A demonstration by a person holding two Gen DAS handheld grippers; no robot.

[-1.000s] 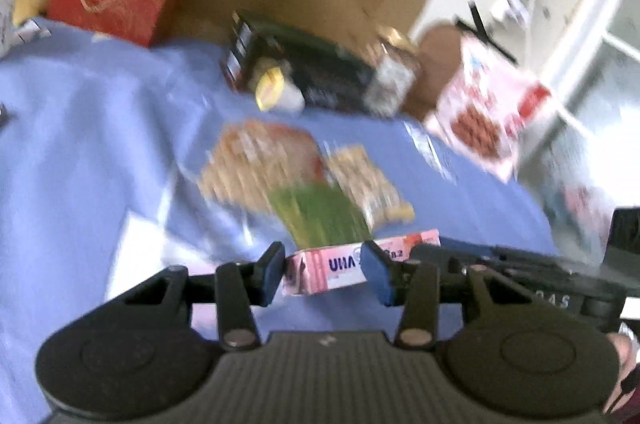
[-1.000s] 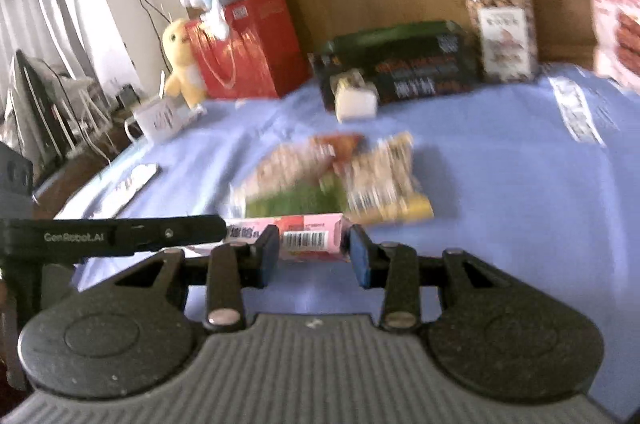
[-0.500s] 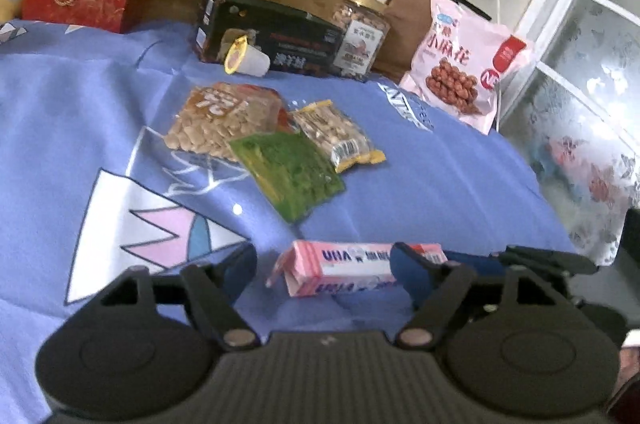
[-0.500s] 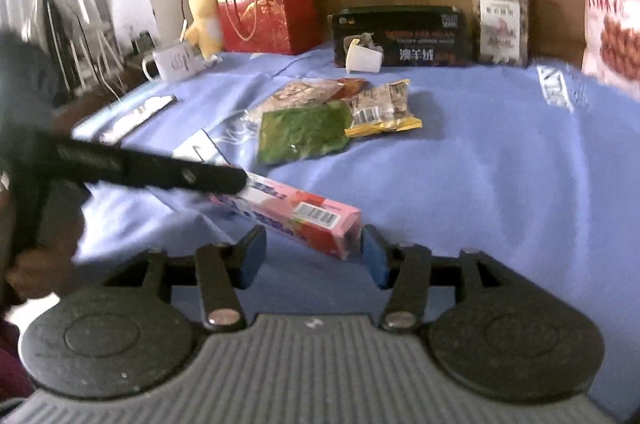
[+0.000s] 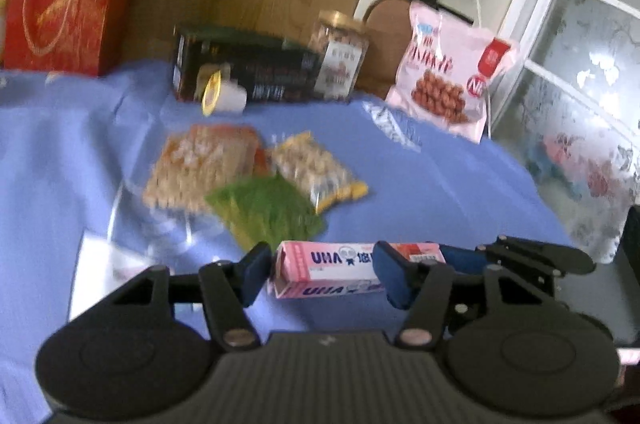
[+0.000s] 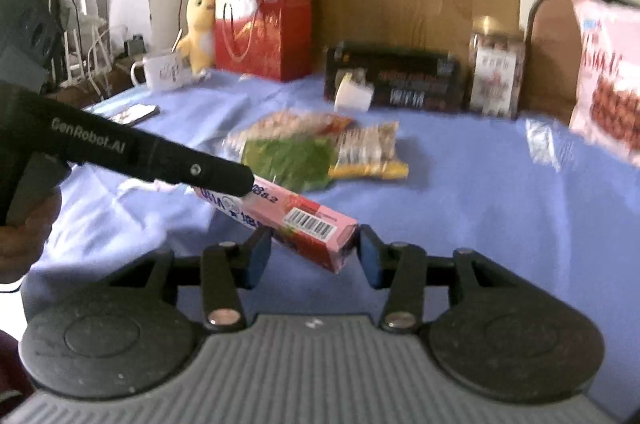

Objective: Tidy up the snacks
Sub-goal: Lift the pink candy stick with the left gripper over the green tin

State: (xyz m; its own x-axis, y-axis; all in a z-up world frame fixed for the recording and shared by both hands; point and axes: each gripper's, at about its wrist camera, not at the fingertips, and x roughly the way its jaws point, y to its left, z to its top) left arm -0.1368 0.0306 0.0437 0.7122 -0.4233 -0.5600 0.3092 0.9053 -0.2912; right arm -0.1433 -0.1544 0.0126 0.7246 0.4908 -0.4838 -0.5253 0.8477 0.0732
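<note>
Honestly could drop the pink candy box [image 5: 336, 270]: left gripper [image 5: 320, 274] and right gripper [image 6: 310, 256] closing, neither clamped yet.

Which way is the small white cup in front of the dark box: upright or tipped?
Tipped. The white cup lies on its side on the blue cloth, its yellow-rimmed lid end facing sideways, against the dark box.

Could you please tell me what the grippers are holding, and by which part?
Nothing firmly: the pink candy box sits between closing jaws, left gripper at one end, right gripper at the other, with gaps showing.
</note>
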